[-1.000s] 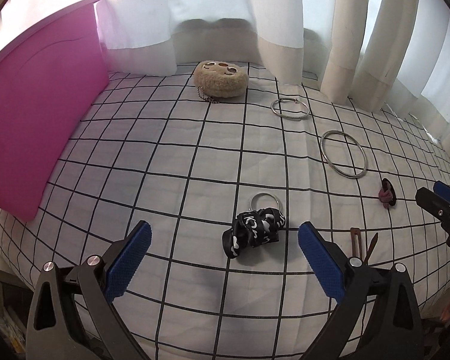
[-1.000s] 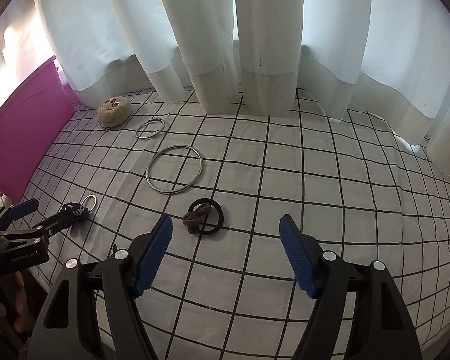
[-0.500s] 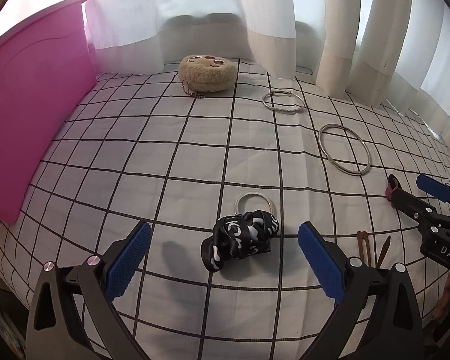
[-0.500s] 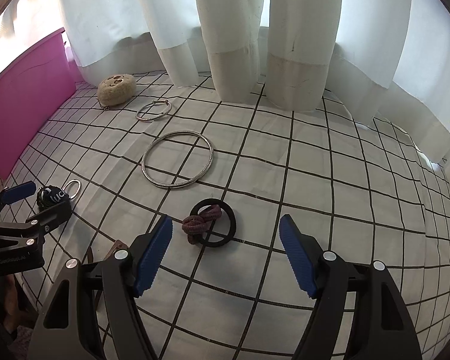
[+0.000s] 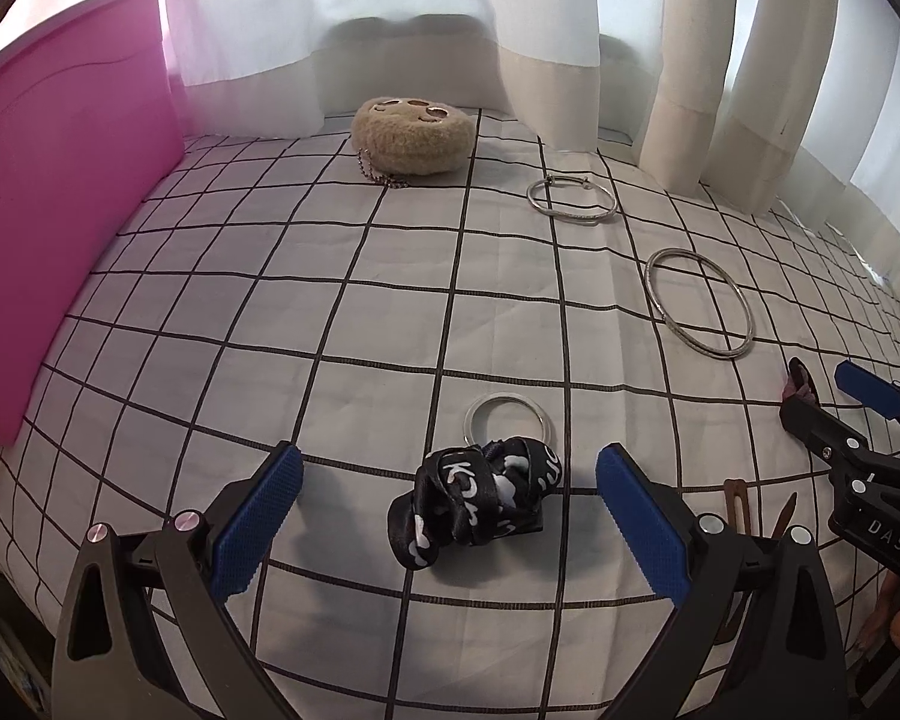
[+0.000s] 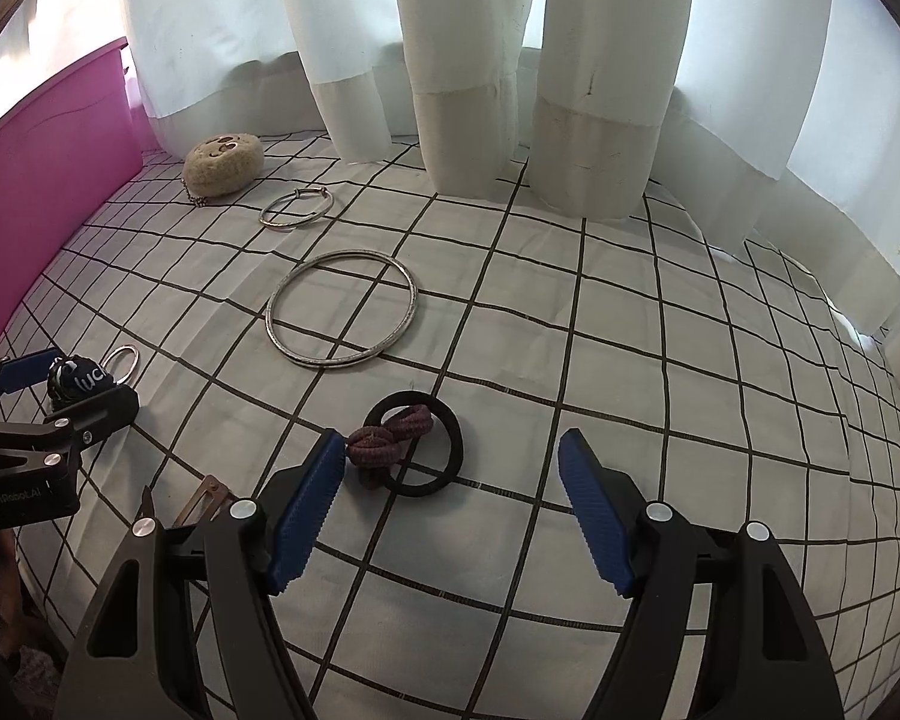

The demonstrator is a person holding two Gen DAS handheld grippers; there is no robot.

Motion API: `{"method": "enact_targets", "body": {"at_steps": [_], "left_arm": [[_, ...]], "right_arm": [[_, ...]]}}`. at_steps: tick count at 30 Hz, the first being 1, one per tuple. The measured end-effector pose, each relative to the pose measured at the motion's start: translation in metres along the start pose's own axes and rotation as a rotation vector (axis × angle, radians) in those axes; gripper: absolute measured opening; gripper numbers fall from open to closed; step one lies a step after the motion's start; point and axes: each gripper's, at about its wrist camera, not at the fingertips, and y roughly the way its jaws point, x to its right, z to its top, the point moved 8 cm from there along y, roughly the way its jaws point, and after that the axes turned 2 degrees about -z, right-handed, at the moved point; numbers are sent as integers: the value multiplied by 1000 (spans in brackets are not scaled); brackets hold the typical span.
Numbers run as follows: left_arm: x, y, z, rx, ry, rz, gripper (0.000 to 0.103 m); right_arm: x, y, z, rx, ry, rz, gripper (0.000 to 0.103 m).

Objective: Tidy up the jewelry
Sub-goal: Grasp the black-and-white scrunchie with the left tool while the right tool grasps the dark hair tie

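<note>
My left gripper is open, its jaws on either side of a black scrunchie with white letters. A small silver ring lies just behind the scrunchie. My right gripper is open, just in front of a black hair tie with a maroon knotted band. A large silver bangle and a thinner silver bracelet lie farther back. A brown hair pin lies between the two grippers.
A pink bin stands at the left edge of the checked cloth. A fluffy beige pouch with a chain sits at the back by the white curtains.
Both grippers have moved forward and lower. The scrunchie now sits between the left jaws, and the hair tie is closer to the right jaws.
</note>
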Motion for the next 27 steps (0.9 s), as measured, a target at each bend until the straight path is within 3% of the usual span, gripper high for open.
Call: {"method": "enact_targets", "body": {"at_steps": [11, 14, 20, 21, 23, 27], "left_arm": [[1, 2, 1, 23, 6, 18, 97], [1, 1, 1, 26, 6, 20, 94], [3, -6, 0, 39, 15, 8, 68], [3, -7, 0, 41, 14, 6, 59], [3, -10, 0, 47, 20, 4, 40], [2, -12, -2, 48, 18, -1, 37]], "right_arm": [[-1, 5, 2, 4, -7, 14, 69], [-4, 4, 3, 10, -21, 35, 61], [-14, 2, 3, 25, -57, 60, 36], [-15, 2, 3, 28, -60, 57, 27], [-15, 2, 4, 31, -62, 54, 25], [-16, 1, 4, 36, -71, 59, 17]]}}
